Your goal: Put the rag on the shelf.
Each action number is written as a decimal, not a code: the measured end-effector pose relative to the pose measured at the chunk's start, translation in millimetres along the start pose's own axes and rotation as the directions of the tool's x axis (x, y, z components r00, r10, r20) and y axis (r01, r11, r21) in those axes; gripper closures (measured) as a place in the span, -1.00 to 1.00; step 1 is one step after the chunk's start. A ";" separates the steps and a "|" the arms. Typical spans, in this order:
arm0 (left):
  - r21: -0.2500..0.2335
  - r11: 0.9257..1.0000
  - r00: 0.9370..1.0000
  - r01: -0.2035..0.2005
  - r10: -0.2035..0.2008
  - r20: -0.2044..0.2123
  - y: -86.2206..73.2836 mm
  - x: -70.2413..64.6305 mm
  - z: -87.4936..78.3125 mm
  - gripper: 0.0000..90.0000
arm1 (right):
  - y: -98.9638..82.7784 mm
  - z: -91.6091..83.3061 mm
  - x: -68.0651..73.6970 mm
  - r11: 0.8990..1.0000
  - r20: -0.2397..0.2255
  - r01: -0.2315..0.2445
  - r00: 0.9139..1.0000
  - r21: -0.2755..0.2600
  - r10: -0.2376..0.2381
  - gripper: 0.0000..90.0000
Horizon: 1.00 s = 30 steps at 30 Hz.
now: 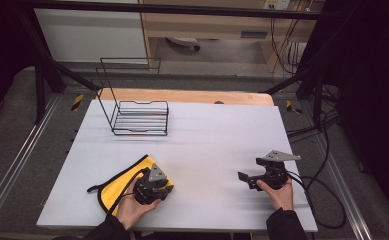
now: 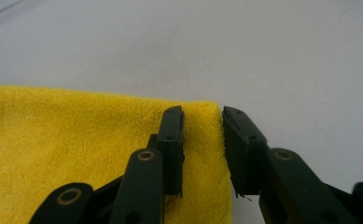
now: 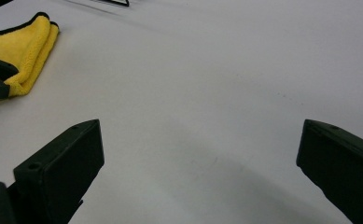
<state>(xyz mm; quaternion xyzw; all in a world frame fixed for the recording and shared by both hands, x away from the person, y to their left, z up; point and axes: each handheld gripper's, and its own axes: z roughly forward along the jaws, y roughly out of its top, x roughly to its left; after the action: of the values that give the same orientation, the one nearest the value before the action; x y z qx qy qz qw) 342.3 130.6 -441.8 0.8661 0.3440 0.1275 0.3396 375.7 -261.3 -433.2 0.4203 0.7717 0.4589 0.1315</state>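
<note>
A person seated at the near edge of a white table (image 1: 207, 135) is working a hand-held gripper in each hand. The left gripper (image 1: 154, 187) is pressing down on the right-hand edge of a folded yellow cloth (image 1: 119, 182) that is lying on the table's near left part, its black-trimmed border curling out toward the left. In the left gripper view, the left gripper (image 2: 202, 149) is straddling the cloth's (image 2: 76, 154) folded corner: one jaw is resting on the yellow pile, the other is sitting at the very edge of the fold, and a narrow strip of fabric is lying between them. The jaws are standing partly closed, and whether the pads are truly pinching the cloth cannot be told.

The right gripper (image 1: 249, 179) is hovering low over bare table well to the right of the cloth, its jaws standing wide apart with nothing between them, as the right gripper view (image 3: 198, 158) is showing plainly. That same view is catching the cloth (image 3: 30, 51) far off.

A black wire rack (image 1: 139, 117) is standing at the table's far left, well apart from both hands.
</note>
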 end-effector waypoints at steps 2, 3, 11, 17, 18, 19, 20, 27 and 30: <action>0.000 1.000 1.000 0.017 -0.017 0.001 0.4 0.3 1.1 0.57 | -0.1 0.3 0.1 1.000 0.000 0.000 1.000 0.001 0.000 -0.97; 0.002 1.000 1.000 0.027 -0.027 0.000 0.7 0.6 1.3 0.60 | -0.2 0.6 0.2 1.000 0.001 -0.001 1.000 0.002 0.001 -0.97; 0.016 1.000 0.999 -0.004 0.005 -0.052 3.4 -5.2 3.4 0.76 | 0.1 1.3 1.4 1.000 -0.001 -0.006 1.000 0.008 0.006 -0.97; 0.009 0.999 0.999 0.035 -0.035 -0.011 3.9 1.4 1.2 0.87 | -0.1 2.0 1.3 1.000 -0.001 -0.002 1.000 0.014 0.002 -0.97; 0.007 0.999 0.999 0.040 -0.040 -0.005 4.2 2.4 0.4 0.88 | -0.2 2.1 1.4 1.000 -0.002 -0.003 1.000 0.014 0.003 -0.97; 0.000 0.999 0.999 0.049 -0.049 0.002 4.7 3.7 -0.4 0.88 | -0.1 2.1 1.3 1.000 -0.003 -0.002 1.000 0.014 0.002 -0.97; -0.004 0.998 0.998 0.061 -0.061 0.011 5.7 5.2 -1.5 0.89 | -0.1 2.1 1.3 1.000 -0.003 -0.002 1.000 0.014 0.002 -0.97; -0.055 0.991 0.993 0.121 -0.120 0.016 21.1 15.0 -5.4 0.89 | -0.1 2.3 1.3 1.000 -0.002 -0.002 1.000 0.015 0.002 -0.97; -0.065 0.989 0.991 0.133 -0.133 0.000 28.9 17.0 -2.9 0.89 | -0.2 2.5 1.2 1.000 -0.001 -0.003 1.000 0.014 0.003 -0.97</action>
<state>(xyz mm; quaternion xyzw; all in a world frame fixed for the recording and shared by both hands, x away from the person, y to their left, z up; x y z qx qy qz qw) 368.2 128.2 -420.4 0.8295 0.3975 0.1175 0.3744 376.3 -258.9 -434.5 0.4222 0.7744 0.4537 0.1275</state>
